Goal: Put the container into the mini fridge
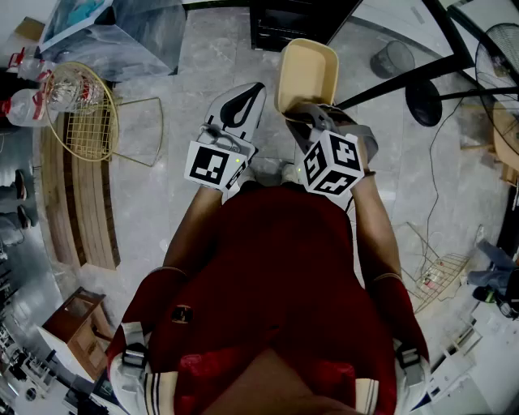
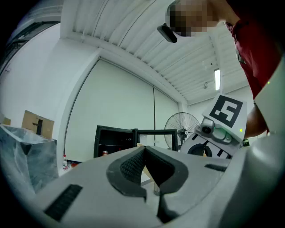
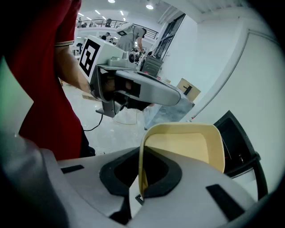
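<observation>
A pale yellow container (image 1: 306, 73) is held out over the floor, its near wall pinched in my right gripper (image 1: 309, 111), which is shut on it. In the right gripper view the container (image 3: 187, 147) stands on edge between the dark pads. My left gripper (image 1: 256, 89) hovers just left of it, shut with nothing in it; its tips meet in the left gripper view (image 2: 143, 149). The black mini fridge (image 1: 296, 23) stands ahead on the floor with its door open, also visible as the dark mini fridge (image 2: 116, 140) and at the right edge (image 3: 238, 144).
A wire basket (image 1: 81, 113) and plastic bottles (image 1: 24, 69) lie at the left, with a plastic bag (image 1: 122, 36) behind. A grey bin (image 1: 393, 58), a fan base (image 1: 425, 102) and cables are at the right. A wooden box (image 1: 77, 320) sits near left.
</observation>
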`<action>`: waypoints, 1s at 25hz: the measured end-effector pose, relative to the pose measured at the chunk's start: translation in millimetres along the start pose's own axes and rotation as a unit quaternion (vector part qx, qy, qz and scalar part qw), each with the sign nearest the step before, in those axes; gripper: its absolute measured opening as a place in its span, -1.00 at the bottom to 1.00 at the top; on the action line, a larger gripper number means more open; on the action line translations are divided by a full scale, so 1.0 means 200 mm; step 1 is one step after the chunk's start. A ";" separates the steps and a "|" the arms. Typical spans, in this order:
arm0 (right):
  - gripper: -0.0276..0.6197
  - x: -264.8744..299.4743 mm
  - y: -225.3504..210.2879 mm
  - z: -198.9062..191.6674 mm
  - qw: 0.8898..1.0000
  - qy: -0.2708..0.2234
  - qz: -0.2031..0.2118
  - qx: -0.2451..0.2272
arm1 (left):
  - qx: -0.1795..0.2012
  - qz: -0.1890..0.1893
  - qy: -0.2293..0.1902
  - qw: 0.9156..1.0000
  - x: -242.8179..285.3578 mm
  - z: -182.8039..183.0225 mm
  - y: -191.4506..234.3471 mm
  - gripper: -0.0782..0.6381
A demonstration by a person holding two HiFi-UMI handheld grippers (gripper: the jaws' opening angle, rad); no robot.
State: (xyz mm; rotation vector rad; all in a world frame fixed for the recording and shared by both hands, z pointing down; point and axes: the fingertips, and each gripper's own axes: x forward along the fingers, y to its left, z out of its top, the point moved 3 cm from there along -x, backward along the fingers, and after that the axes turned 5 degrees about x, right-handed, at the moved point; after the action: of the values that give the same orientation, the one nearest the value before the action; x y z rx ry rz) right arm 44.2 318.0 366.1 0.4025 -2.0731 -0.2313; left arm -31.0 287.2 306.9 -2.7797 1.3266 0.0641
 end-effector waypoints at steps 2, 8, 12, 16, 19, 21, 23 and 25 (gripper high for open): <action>-0.91 0.01 -0.01 0.01 1.000 -0.002 -0.002 0.003 | -0.001 -0.001 0.000 1.000 0.01 -0.01 0.01 -0.76; -0.91 0.04 -0.03 0.03 1.000 -0.004 -0.007 0.007 | -0.001 -0.004 -0.002 1.000 0.00 -0.02 0.04 -0.76; -0.91 0.06 -0.02 0.06 1.000 -0.001 -0.006 0.004 | 0.000 -0.005 -0.003 1.000 -0.03 -0.02 0.08 -0.76; -0.91 0.09 -0.01 0.12 1.000 0.003 -0.006 0.003 | 0.001 -0.007 -0.006 1.000 -0.07 -0.01 0.14 -0.76; -0.91 0.12 -0.01 0.17 1.000 0.005 -0.007 0.003 | 0.000 -0.010 -0.007 1.000 -0.11 -0.01 0.18 -0.76; -0.91 0.15 0.00 0.20 1.000 0.007 -0.007 0.005 | 0.000 -0.012 -0.009 1.000 -0.14 -0.01 0.22 -0.76; -0.91 0.17 0.01 0.23 1.000 0.009 -0.008 0.007 | -0.001 -0.013 -0.010 1.000 -0.17 -0.01 0.25 -0.76; -0.91 0.19 0.02 0.26 1.000 0.012 -0.009 0.009 | -0.002 -0.014 -0.010 1.000 -0.20 -0.01 0.29 -0.76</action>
State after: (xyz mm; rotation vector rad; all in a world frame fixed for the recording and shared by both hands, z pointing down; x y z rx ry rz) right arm -19.4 306.9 371.0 0.4323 -2.0496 -0.2183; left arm -100.5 281.4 309.0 -2.7917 1.2836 0.0936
